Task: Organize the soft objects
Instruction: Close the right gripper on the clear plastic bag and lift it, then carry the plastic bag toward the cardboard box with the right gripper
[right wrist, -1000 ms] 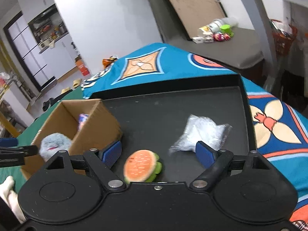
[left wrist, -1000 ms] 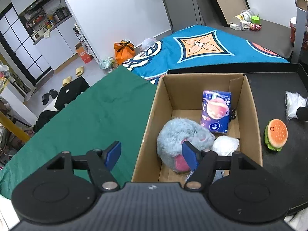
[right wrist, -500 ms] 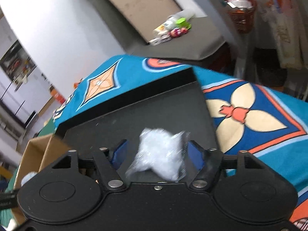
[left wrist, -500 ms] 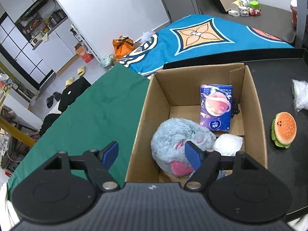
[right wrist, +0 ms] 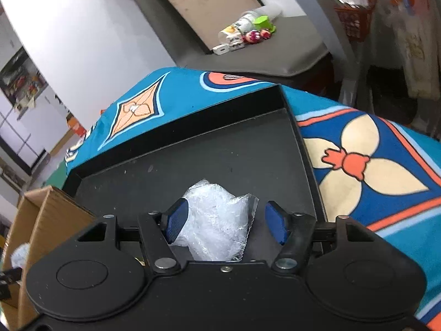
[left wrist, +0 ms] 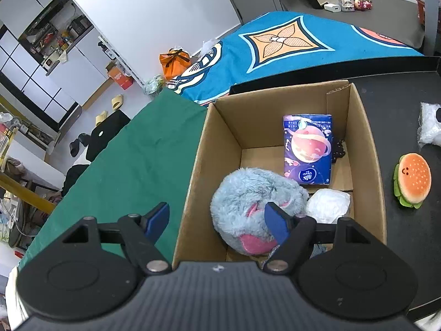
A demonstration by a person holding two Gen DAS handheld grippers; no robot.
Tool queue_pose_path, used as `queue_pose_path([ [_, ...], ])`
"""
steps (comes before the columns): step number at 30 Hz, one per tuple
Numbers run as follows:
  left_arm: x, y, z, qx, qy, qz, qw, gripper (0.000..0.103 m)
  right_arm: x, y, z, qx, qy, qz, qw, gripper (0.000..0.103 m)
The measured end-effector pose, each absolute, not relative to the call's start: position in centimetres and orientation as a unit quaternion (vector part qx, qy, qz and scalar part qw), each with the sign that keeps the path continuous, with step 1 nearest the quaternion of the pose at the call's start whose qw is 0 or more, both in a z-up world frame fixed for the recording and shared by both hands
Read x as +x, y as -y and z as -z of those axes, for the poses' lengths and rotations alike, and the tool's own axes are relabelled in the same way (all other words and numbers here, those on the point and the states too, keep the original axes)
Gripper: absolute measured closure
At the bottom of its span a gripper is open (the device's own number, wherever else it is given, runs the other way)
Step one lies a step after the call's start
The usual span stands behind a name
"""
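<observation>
A cardboard box (left wrist: pixel 198 165) holds a fluffy blue plush (left wrist: pixel 248 201), a purple tissue pack (left wrist: pixel 307 149) and a white bag (left wrist: pixel 328 205). My left gripper (left wrist: pixel 217 220) is open and empty, straddling the box's left wall above the plush. A burger plush (left wrist: pixel 412 180) lies on the black tray (left wrist: pixel 399 104) right of the box. A clear bubble-wrap bag (right wrist: pixel 217 220) lies on the tray (right wrist: pixel 220 160); it also shows in the left wrist view (left wrist: pixel 428 127). My right gripper (right wrist: pixel 226 222) is open, its fingers on either side of the bag, the left pad close to it.
The tray sits on a blue patterned cloth (right wrist: pixel 372 151); a green cloth (left wrist: pixel 132 165) lies left of the box. The box's corner (right wrist: pixel 35 220) is at the right gripper's left. A grey bench with small toys (right wrist: pixel 248 38) stands behind.
My right gripper has swung right from the burger plush to the bubble-wrap bag and closed in around it, jaws narrowing. My left gripper has risen slightly over the box.
</observation>
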State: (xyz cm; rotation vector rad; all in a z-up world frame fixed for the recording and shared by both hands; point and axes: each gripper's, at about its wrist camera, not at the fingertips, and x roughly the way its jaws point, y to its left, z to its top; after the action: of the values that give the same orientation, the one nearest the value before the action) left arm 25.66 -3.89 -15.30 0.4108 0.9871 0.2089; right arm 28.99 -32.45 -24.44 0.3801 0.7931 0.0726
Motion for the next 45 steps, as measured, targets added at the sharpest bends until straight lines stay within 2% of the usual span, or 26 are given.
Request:
queue_pose_path([
  [5, 25.7, 3.9, 15.4, 0.197, -0.469, -0.098, 0.855, 0.028, 29.0, 30.6, 24.7, 0.105, -0.385, -0.037, 0.916, 0.043],
  [8, 25.6, 3.9, 15.3, 0.196, -0.469, -0.098, 0.855, 0.028, 29.0, 30.7, 24.5, 0.116, -0.388, -0.053, 0.913, 0.061],
  [13, 25.5, 3.8, 15.2, 0.190, -0.469, -0.098, 0.857, 0.028, 28.5, 30.3, 23.6, 0.109, -0.382, -0.066, 0.915, 0.075],
  [23, 24.6, 3.5, 14.9, 0.195, -0.471, -0.089, 0.856, 0.028, 26.9, 30.7, 22.5, 0.107, -0.378, -0.054, 0.918, 0.079],
  [45, 23.6, 1.3, 14.5, 0.156, -0.481, -0.083, 0.859, 0.028, 22.5, 29.3, 17.4, 0.062, -0.346, -0.057, 0.934, 0.079],
])
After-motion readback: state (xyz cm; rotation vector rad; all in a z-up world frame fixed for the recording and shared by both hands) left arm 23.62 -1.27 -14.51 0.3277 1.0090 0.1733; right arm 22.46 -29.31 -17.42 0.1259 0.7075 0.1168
